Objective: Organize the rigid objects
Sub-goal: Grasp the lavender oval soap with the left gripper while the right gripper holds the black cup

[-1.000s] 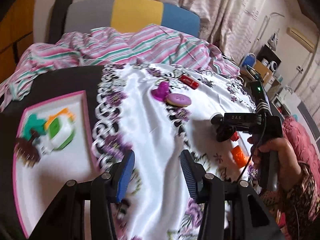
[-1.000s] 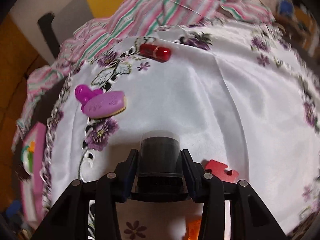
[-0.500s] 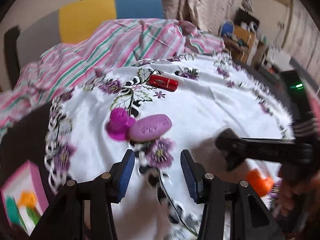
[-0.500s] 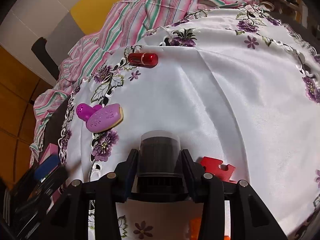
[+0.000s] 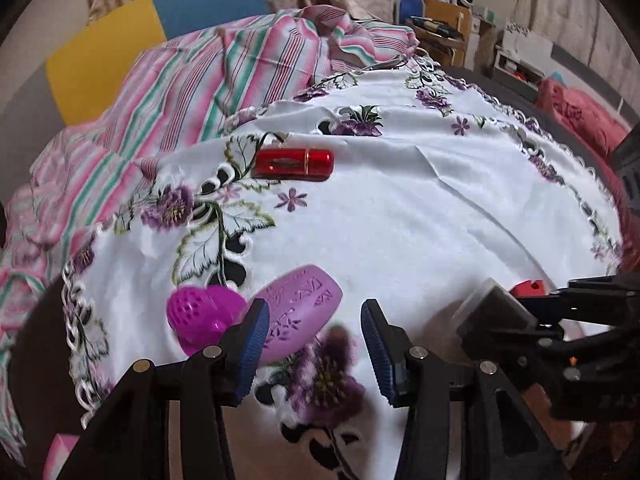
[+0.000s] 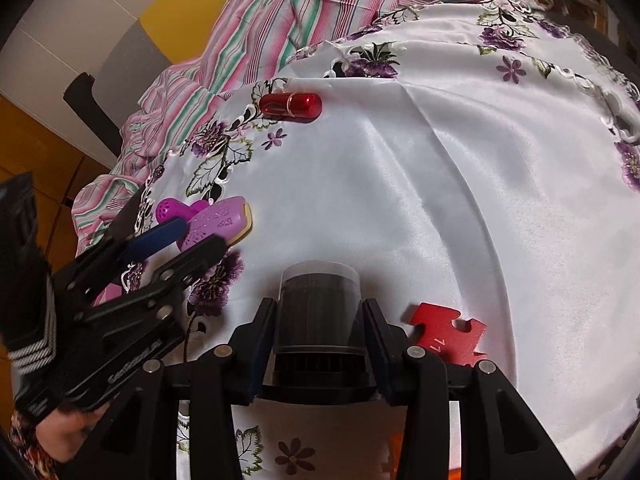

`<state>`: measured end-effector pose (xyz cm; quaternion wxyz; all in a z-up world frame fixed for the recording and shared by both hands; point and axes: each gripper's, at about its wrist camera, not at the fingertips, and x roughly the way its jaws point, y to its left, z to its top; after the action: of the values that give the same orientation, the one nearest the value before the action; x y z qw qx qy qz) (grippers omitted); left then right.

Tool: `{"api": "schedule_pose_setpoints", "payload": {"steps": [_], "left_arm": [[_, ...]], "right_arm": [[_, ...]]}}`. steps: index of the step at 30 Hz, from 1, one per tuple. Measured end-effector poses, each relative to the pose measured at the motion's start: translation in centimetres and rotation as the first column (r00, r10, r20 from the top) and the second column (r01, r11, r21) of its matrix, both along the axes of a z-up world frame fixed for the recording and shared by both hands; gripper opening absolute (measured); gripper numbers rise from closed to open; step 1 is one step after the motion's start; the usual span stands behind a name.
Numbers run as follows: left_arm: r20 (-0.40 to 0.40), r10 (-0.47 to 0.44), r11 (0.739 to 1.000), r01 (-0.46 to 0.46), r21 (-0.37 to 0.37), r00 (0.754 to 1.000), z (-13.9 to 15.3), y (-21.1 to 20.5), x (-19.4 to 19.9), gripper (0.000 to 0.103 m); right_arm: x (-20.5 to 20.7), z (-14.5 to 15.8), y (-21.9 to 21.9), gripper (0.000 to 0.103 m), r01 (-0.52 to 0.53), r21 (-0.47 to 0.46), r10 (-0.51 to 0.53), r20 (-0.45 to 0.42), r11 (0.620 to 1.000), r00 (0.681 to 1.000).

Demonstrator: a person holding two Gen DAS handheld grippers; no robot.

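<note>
My left gripper [image 5: 312, 320] stands open just over a lilac oval piece [image 5: 304, 308] on the white flowered cloth. Its left finger covers the piece's near end and neither pad presses on it. A magenta perforated piece [image 5: 200, 312] touches the oval's left side. My right gripper [image 6: 319, 308] is shut on a dark cylinder with a clear cap [image 6: 318, 304], held upright; the cylinder [image 5: 492, 312] also shows at the right of the left wrist view. A shiny red capsule-shaped case [image 5: 294, 164] lies farther back. In the right wrist view the left gripper [image 6: 196, 236] sits over the oval [image 6: 218, 224].
A red puzzle piece [image 6: 448, 332] lies just right of my right gripper. A striped pink and green cloth [image 5: 192, 80] is bunched at the back. A pink tray corner [image 5: 60, 452] shows at the lower left. Shelves and boxes [image 5: 448, 20] stand beyond the table.
My left gripper swung from the pink tray across to the lilac oval and magenta pieces and came down close to them. The right gripper stayed put with the cylinder.
</note>
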<state>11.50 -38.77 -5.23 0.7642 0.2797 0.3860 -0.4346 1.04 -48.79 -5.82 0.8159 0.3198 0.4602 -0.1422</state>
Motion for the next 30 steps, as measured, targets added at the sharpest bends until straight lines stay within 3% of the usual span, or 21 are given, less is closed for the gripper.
{"api": "schedule_pose_setpoints", "payload": {"steps": [6, 15, 18, 21, 26, 30], "left_arm": [[0.004, -0.001, 1.0, 0.001, 0.018, 1.0, -0.3, -0.5, 0.7, 0.048], [-0.136, -0.055, 0.998, 0.056, 0.002, 0.989, 0.5, 0.4, -0.3, 0.049], [-0.045, -0.062, 0.998, 0.062, -0.001, 0.997, 1.4, 0.3, -1.1, 0.049], [-0.005, -0.064, 0.998, 0.064, -0.004, 0.998, 1.8, -0.4, -1.1, 0.052], [0.002, -0.036, 0.995, 0.036, 0.088, 0.999, -0.3, -1.6, -0.1, 0.053], [-0.015, -0.009, 0.998, 0.01, 0.054, 1.0, -0.3, -1.0, 0.5, 0.053]], "right_arm": [[-0.1, -0.1, -0.1, 0.044, 0.001, 0.009, -0.001, -0.004, 1.0, 1.0], [-0.3, -0.1, -0.3, 0.044, 0.017, 0.011, -0.017, -0.005, 1.0, 1.0], [-0.3, -0.1, -0.4, 0.044, 0.02, 0.013, -0.02, -0.003, 1.0, 1.0], [-0.3, 0.0, -0.4, 0.044, 0.022, 0.01, -0.022, -0.001, 1.0, 1.0], [-0.4, -0.2, -0.5, 0.044, 0.025, 0.014, -0.025, -0.005, 1.0, 1.0], [-0.3, -0.2, -0.4, 0.044, 0.018, 0.014, -0.018, -0.009, 1.0, 1.0]]}}
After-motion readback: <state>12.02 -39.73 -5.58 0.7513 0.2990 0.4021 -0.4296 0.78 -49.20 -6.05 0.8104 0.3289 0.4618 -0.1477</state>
